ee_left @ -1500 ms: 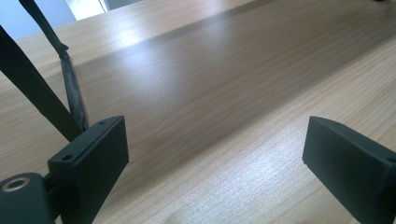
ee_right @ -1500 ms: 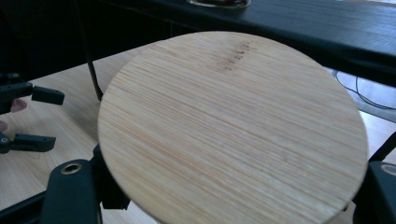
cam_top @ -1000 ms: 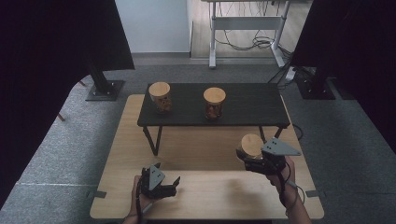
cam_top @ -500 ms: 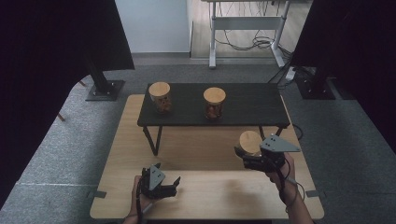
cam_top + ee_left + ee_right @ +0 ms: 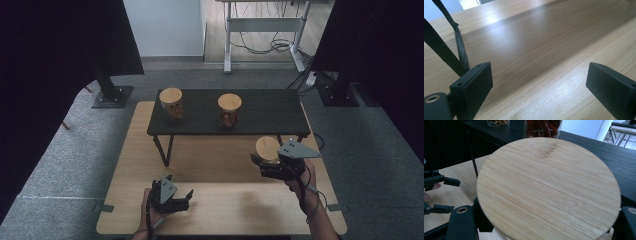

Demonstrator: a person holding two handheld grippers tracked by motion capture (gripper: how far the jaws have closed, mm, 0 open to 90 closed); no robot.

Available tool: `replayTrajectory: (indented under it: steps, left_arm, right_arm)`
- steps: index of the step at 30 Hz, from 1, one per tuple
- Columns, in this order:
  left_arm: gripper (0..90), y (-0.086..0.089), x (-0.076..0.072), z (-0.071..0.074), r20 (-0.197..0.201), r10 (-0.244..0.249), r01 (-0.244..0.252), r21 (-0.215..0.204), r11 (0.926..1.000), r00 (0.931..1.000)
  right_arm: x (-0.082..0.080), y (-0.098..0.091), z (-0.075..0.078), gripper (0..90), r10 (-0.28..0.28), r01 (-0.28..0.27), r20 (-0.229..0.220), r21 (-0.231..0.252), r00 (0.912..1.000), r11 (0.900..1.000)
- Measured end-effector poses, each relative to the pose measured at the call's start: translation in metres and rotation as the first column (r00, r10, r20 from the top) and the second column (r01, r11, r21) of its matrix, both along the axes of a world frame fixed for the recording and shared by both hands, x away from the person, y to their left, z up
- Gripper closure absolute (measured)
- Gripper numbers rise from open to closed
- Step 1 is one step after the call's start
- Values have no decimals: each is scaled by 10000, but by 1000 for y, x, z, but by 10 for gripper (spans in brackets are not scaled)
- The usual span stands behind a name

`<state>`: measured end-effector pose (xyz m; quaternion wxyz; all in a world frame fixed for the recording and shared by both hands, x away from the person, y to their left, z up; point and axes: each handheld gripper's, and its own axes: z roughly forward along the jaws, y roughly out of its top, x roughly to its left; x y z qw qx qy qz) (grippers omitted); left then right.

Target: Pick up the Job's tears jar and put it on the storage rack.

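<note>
Right now, view by view:

High view, right gripper [image 5: 264,165]: held above the light wooden table [image 5: 225,210] near its right side, in front of the low black bench [image 5: 265,112]; jaws clamped on a jar with a round bamboo lid [image 5: 267,148], which sits lifted off the tabletop.
High view, left gripper [image 5: 181,202]: low at the near edge of the table, well apart from the held jar; jaws spread with nothing between them.
High view, bench: two more bamboo-lidded jars stand upright on it, the left jar [image 5: 171,104] near its left end, the middle jar [image 5: 229,110] about halfway along, well apart from each other.
High view, floor: grey carpet [image 5: 60,160] around the table.

Left gripper view, jaws: wide apart, only bare wood grain of the table [image 5: 536,57] between them; a black bench leg [image 5: 439,50] crosses the left side.

Right gripper view, lid [image 5: 549,187]: the big bamboo disc sits close to the lens, tilted, between the two black jaws that pinch the jar below it.
Right gripper view, background: the bench top [image 5: 594,147] with a glass jar of reddish sticks [image 5: 543,127] behind the lid; the left gripper [image 5: 441,192] at far left, spread.
</note>
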<state>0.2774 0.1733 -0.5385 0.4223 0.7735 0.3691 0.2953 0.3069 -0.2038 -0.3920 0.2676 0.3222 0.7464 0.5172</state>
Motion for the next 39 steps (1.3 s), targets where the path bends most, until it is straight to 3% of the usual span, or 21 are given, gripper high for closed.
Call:
replayTrajectory:
  steps: [7, 39]
  left_arm:
    - [65, 0, 0, 0, -5, -9, 9, 1, 10000, 10000]
    - [64, 1, 1, 0, -35, 17, -17, 62, 10000, 10000]
  right_arm:
    - [5, -2, 6, 243, 111, -109, -71, 177, 9999, 9998]
    - [21, -8, 25, 243, -119, 118, 122, 47, 9999, 9999]
